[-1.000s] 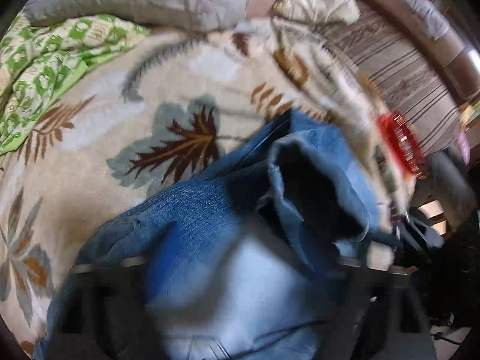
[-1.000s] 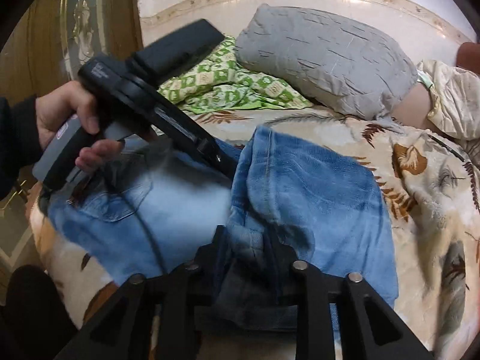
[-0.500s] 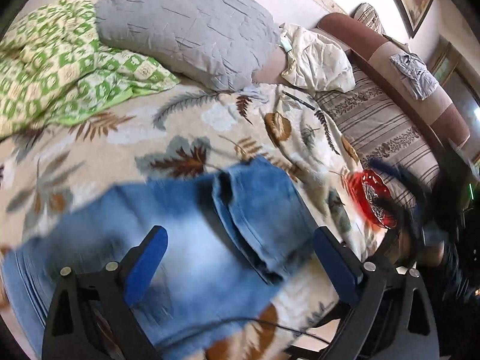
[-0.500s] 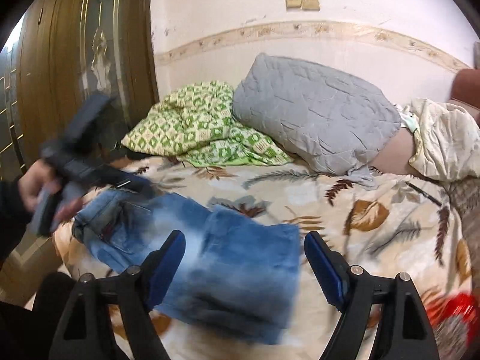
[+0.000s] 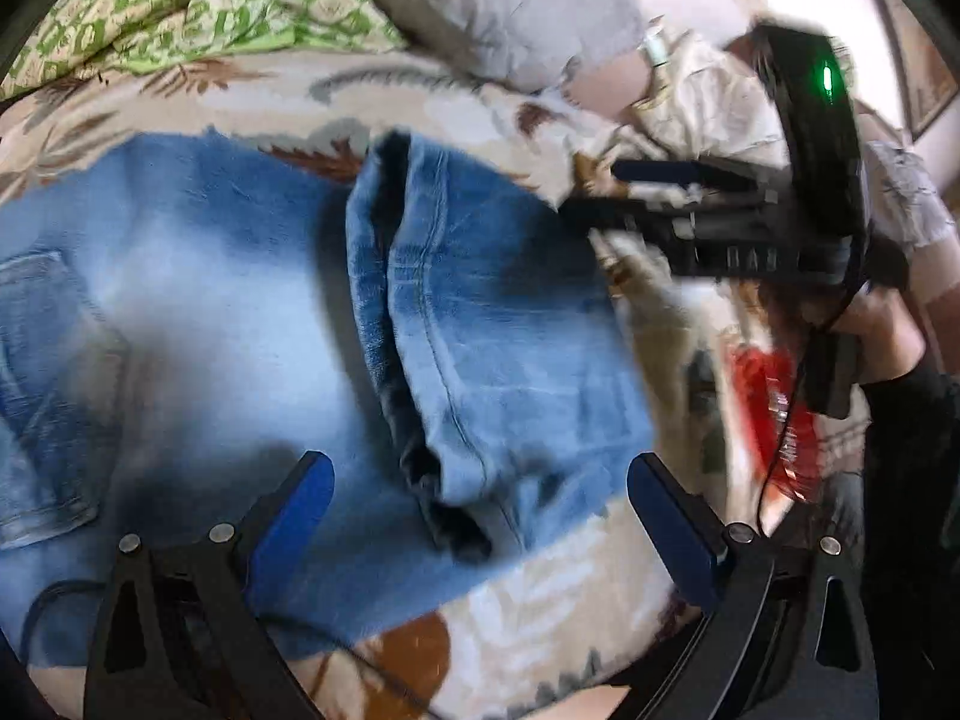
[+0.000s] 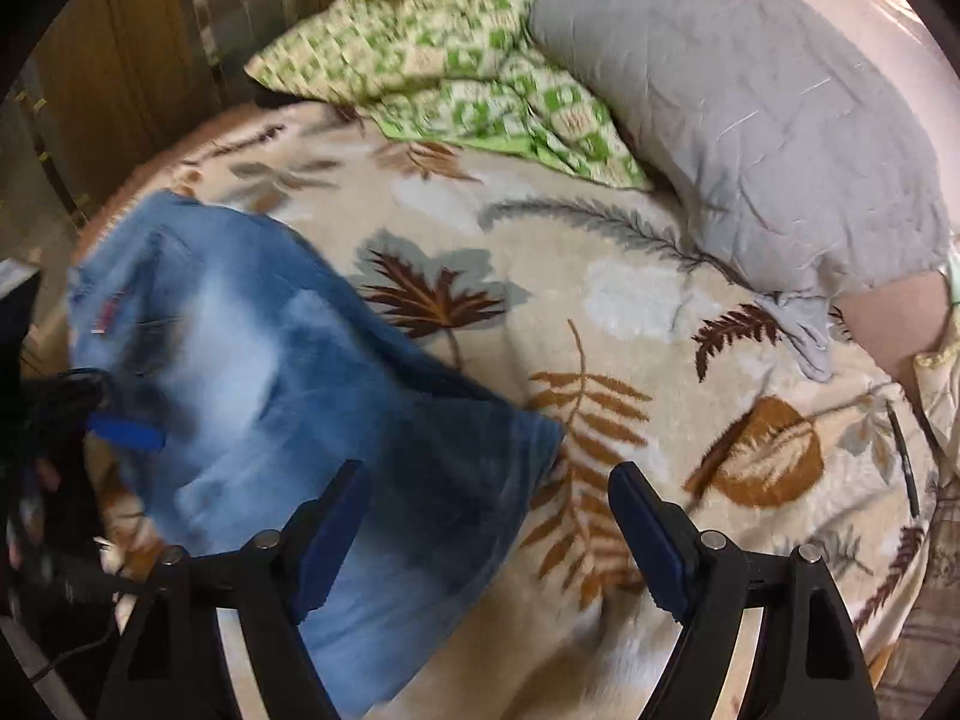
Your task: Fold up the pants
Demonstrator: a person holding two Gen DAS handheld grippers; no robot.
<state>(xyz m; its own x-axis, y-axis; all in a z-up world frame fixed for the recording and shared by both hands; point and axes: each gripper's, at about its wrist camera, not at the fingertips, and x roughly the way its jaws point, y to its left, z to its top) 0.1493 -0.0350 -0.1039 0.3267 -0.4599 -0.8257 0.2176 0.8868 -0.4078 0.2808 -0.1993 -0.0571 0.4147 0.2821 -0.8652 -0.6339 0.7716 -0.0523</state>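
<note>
Blue denim pants (image 5: 252, 312) lie on the leaf-print blanket (image 5: 528, 618), with the leg ends folded over the body (image 5: 510, 348). A back pocket shows at the left (image 5: 36, 384). My left gripper (image 5: 480, 516) is open and empty, just above the folded edge. The right gripper's body (image 5: 720, 234) hovers beyond the fold at the right. In the right wrist view the pants (image 6: 300, 396) lie at the lower left. My right gripper (image 6: 489, 525) is open and empty above their right edge. The left gripper's blue pad (image 6: 126, 432) shows at the far left.
A grey pillow (image 6: 750, 108) and a green patterned cushion (image 6: 432, 54) lie at the head of the bed. A wooden door (image 6: 120, 60) stands to the left. A red object (image 5: 774, 414) lies at the bed's right side. Cream clothing (image 5: 708, 96) lies beside the pillow.
Both grippers let go of the pants and opened. They first pulled back, then came down closer over the folded pants, which now lie flat on the blanket.
</note>
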